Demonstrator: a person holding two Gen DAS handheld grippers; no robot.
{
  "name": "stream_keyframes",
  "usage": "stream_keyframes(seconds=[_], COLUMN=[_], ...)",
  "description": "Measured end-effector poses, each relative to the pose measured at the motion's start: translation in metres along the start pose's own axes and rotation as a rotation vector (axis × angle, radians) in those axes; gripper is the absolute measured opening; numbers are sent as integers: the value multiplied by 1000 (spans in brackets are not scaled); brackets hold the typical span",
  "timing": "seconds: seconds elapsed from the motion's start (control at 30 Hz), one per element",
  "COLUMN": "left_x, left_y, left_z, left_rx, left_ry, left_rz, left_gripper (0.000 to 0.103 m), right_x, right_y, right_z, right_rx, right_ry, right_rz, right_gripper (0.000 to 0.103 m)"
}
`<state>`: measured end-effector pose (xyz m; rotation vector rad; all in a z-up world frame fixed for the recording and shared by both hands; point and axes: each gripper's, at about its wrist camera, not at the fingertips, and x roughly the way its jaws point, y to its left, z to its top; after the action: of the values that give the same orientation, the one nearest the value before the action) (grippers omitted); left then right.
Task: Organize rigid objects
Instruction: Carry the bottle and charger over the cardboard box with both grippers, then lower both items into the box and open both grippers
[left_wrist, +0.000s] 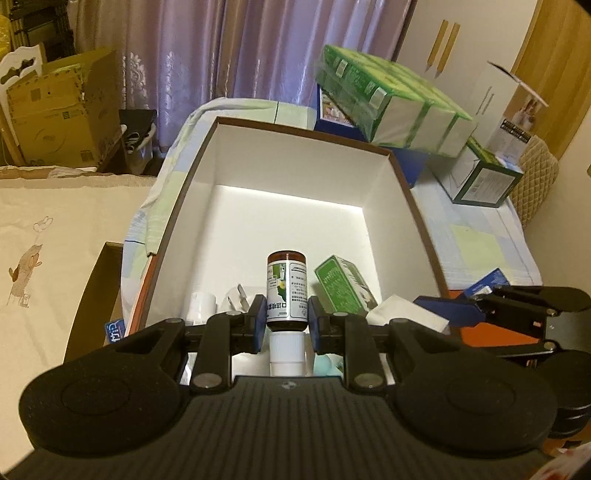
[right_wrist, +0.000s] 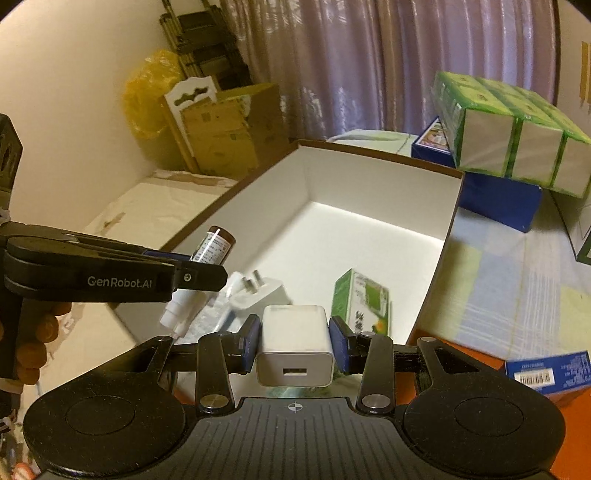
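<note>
- So, left gripper (left_wrist: 286, 317) is clamped on the brown medicine bottle (left_wrist: 287, 291), cap toward the camera, above the box's near edge.
- Right gripper (right_wrist: 294, 341) pinches a white USB charger (right_wrist: 294, 349) over the white open box (right_wrist: 369, 192), whose far half is bare.

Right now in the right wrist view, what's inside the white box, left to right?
Brown glass bottle with white cap held by the left gripper → white wall plug with two prongs → small green carton.
</note>
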<state>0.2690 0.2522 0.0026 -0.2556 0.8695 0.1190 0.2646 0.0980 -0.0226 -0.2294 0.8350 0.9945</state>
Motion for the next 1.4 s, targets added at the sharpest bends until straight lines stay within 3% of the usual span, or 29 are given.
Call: stream_keyframes(seconds=[0.7,0.97,1.03,1.1,1.4], left_x=[96,114,115,116,112], left_y=[23,23,23,22,21], left_z=[64,77,80,82,78], left_rx=[107,135,136,139,163], left_ry=[100,97,83,84,92], left_rz=[52,43,37,22,20], left_gripper=[19,20,28,31,32], right_x=[78,89,90,90,91], right_y=[-35,-42,-44,-46,-49], right_z=[60,67,68,69,72], right_rx=[32,52,63,72,103], right_ry=[36,51,53,55,39], right_rz=[-110,-121,-123,-125,-146], right_gripper=[37,37,37,37,37])
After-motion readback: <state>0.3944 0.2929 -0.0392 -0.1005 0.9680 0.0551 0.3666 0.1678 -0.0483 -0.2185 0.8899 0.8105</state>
